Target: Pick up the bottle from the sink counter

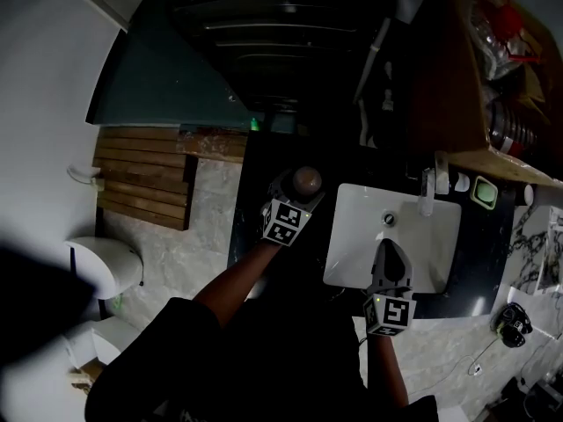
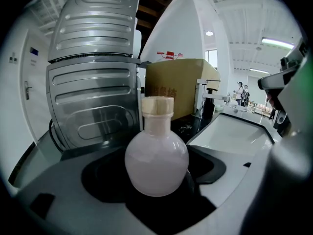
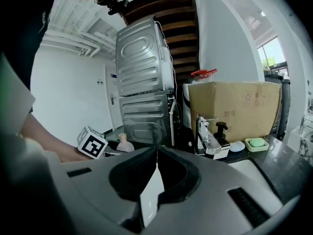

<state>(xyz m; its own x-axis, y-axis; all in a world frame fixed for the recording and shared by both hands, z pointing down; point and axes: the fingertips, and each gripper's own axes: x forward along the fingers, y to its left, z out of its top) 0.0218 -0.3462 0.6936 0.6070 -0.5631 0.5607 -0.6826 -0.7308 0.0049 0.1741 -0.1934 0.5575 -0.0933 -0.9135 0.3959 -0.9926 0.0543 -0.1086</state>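
A round pale pink bottle [image 2: 156, 160] with a beige cap stands upright between the jaws of my left gripper [image 2: 156, 182], which press against its lower sides. From the head view the bottle [image 1: 307, 180] sits at the tip of the left gripper [image 1: 296, 193], above the black sink counter [image 1: 264, 161], left of the basin. My right gripper [image 1: 386, 249] hovers over the white sink [image 1: 435, 236], jaws closed together on nothing. The right gripper view shows its jaws [image 3: 156, 153] meeting, and the bottle [image 3: 124, 143] far off at the left beside the marker cube.
A chrome tap [image 3: 208, 136], a black pump dispenser [image 3: 222, 131] and a green soap dish [image 3: 256, 143] line the counter behind the sink. A cardboard box [image 3: 234, 106] and a tall metal appliance [image 2: 93, 92] stand at the back. A toilet [image 1: 106, 266] is lower left.
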